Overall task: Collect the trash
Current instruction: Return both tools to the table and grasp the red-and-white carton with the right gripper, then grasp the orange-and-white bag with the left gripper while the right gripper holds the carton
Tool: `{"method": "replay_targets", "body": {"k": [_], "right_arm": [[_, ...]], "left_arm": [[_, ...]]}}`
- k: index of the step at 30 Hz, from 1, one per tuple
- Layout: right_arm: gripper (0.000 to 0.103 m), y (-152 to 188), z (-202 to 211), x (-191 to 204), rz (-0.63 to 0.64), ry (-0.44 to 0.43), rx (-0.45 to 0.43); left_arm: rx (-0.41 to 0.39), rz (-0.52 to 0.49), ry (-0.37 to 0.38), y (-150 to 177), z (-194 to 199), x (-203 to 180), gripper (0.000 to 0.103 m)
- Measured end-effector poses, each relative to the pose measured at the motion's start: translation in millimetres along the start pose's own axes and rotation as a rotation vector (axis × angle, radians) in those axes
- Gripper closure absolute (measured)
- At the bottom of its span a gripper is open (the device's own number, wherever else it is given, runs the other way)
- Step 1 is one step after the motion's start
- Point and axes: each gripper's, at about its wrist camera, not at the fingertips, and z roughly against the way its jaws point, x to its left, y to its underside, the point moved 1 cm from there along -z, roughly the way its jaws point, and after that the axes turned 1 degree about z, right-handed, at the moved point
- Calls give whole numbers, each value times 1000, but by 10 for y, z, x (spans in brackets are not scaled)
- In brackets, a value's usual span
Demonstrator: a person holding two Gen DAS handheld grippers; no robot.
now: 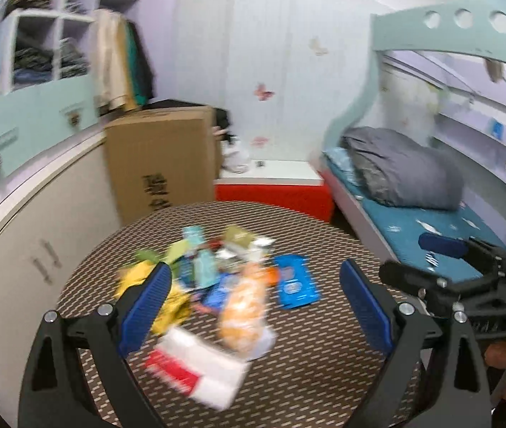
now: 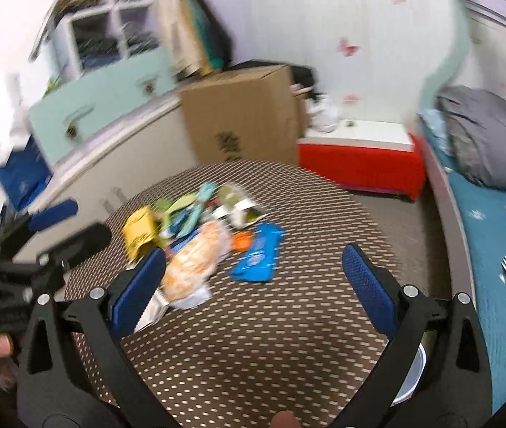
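Observation:
A heap of wrappers lies on a round brown patterned table: a blue packet, an orange-and-clear bag, a yellow bag, a red-and-white pack, and teal and green wrappers. My left gripper is open and empty above the near side of the heap. My right gripper is open and empty, to the right of the heap. Each gripper also shows in the other's view: the right, the left.
A cardboard box stands behind the table, with a red-and-white low unit beside it. A bed with a blue sheet and grey pillow runs along the right. White cabinets line the left.

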Motion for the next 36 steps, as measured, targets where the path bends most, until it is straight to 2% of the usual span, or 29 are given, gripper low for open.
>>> {"method": "replay_targets", "body": {"k": [6,12,18,26,28,30,36], "right_arm": [[6,85,-434,533,133,-95,97],[6,232,-834,1022,279,-180,195],[6,422,-1141,1328,400,-228,284],[7,660,-1646,1530,490,-240,398],[17,727,-1684,1577,513,-247,415],[36,762,-1664,1621,530,-255,405],[36,785,-1564,1517,468,-280,391]], "left_arm": [[37,71,-115,237,54,628,10],[74,120,-203,502,119,1042,10],[103,159,-257,693,154,1310,10],[138,212,-269,853,128,1437,10],[149,215,-268,895,110,1426,10],[158,219,-267,923,88,1419,10],[172,216,-261,947,46,1381,10]]}}
